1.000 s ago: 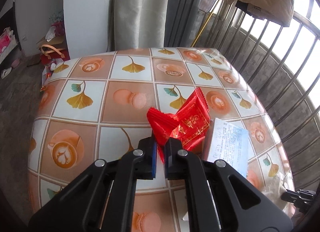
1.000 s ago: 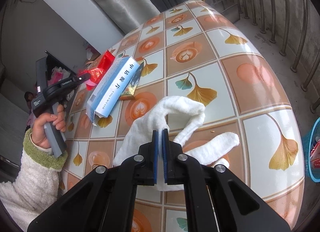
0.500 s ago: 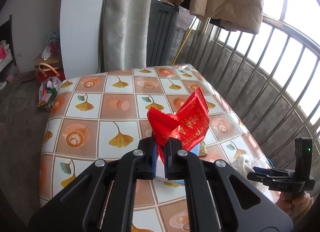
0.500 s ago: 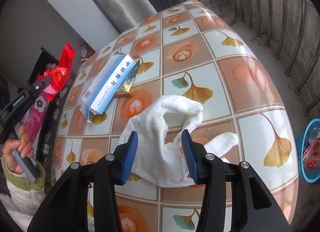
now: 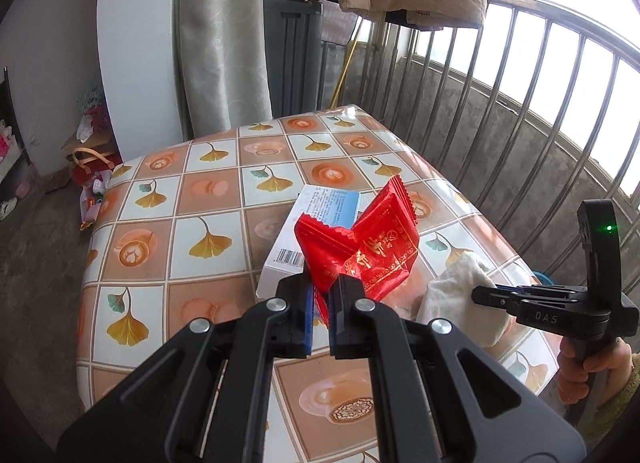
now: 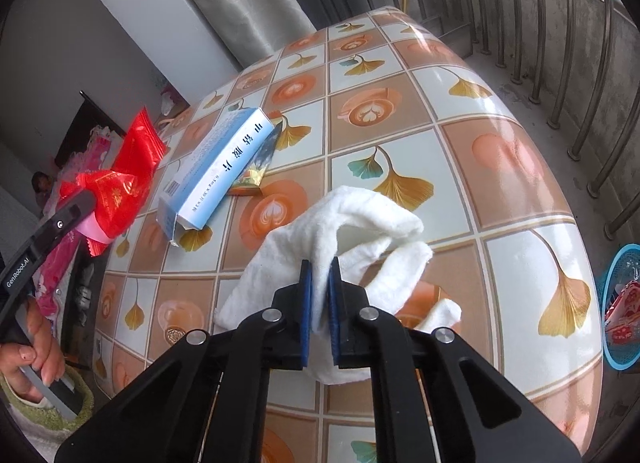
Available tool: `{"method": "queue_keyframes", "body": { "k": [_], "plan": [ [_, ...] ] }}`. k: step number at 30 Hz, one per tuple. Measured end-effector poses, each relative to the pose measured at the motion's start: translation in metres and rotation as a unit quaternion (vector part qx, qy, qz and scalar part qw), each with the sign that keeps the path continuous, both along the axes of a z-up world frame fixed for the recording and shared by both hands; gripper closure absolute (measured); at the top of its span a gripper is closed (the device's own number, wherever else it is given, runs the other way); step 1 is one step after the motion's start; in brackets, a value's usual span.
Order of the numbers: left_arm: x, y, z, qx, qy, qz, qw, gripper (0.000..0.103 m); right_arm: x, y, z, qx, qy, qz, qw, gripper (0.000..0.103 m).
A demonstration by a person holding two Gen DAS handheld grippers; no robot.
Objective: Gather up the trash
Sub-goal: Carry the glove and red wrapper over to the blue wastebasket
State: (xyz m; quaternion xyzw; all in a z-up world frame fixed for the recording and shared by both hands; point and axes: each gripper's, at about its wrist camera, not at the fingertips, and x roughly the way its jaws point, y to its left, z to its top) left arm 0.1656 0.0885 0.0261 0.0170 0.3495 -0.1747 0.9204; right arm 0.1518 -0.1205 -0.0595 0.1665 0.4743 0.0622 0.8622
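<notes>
My left gripper [image 5: 320, 295] is shut on red snack wrappers [image 5: 360, 247] and holds them above the table's near side; they also show in the right wrist view [image 6: 116, 187]. My right gripper [image 6: 319, 283] is shut on a fold of a white cloth [image 6: 340, 231] that lies on the tiled tablecloth [image 6: 500, 167]. The cloth also shows in the left wrist view [image 5: 460, 291]. A blue and white box [image 6: 216, 171] lies on the table, with a small gold wrapper [image 6: 256, 171] beside it.
A blue basket [image 6: 618, 303] with red wrappers stands on the floor off the table's right edge. A metal railing [image 5: 500, 123] runs behind the table. A curtain [image 5: 220, 43] and a white wall stand at the back. Bags [image 5: 92, 159] lie on the floor at left.
My right gripper opened half a second ago and has now shut on the white cloth. My left gripper has risen and drawn back with the red wrappers.
</notes>
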Motion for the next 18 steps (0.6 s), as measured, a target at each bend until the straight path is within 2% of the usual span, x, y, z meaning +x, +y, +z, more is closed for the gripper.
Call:
{"method": "queue_keyframes", "body": {
  "k": [7,18],
  "plan": [
    [-0.012,-0.016,0.009,0.027,-0.027,-0.013,0.9992,0.099,-0.018,-0.016,0.024,0.011,-0.031,-0.023,0.999,0.097],
    [-0.036,-0.039,0.023,0.044,-0.061,-0.035,0.9966,0.099,-0.048,-0.048,0.053,0.029,-0.074,-0.066,0.995,0.097]
  ]
}}
